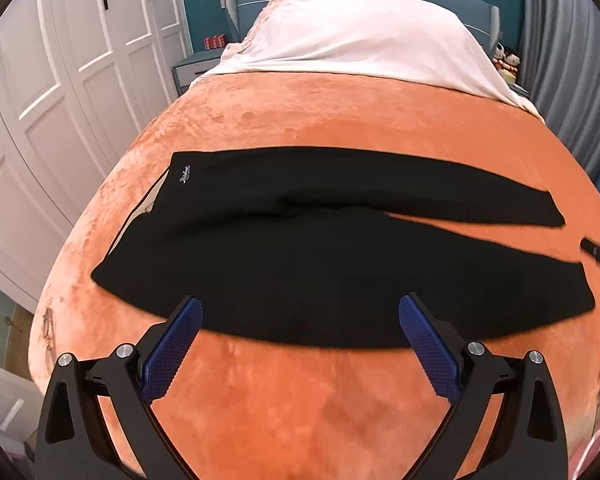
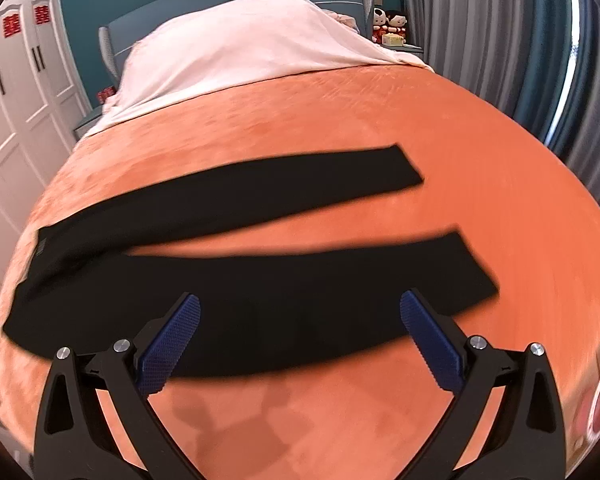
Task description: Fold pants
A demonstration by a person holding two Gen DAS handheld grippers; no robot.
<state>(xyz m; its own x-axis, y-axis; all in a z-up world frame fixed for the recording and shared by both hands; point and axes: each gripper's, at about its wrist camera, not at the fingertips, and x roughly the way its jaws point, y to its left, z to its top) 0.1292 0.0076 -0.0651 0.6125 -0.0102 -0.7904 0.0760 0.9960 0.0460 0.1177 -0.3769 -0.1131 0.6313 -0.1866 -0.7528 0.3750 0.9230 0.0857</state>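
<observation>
Nearest, two hand-held grippers, the left hand-held gripper [image 1: 300,320] and the right hand-held gripper [image 2: 300,318], hover with jaws apart, holding nothing. Toward 12 o'clock, one pair of black pants [image 1: 300,256] lies unfolded across the orange bed [image 1: 300,400], two legs splayed. Folding seems not yet begun; next likely calls for pinching the near leg's edge and laying it over the far leg.

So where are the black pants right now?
The black pants lie flat across the orange blanket on the bed, waistband to the left and legs spread to the right. Both open grippers, left and right, hover at their near edge.
</observation>
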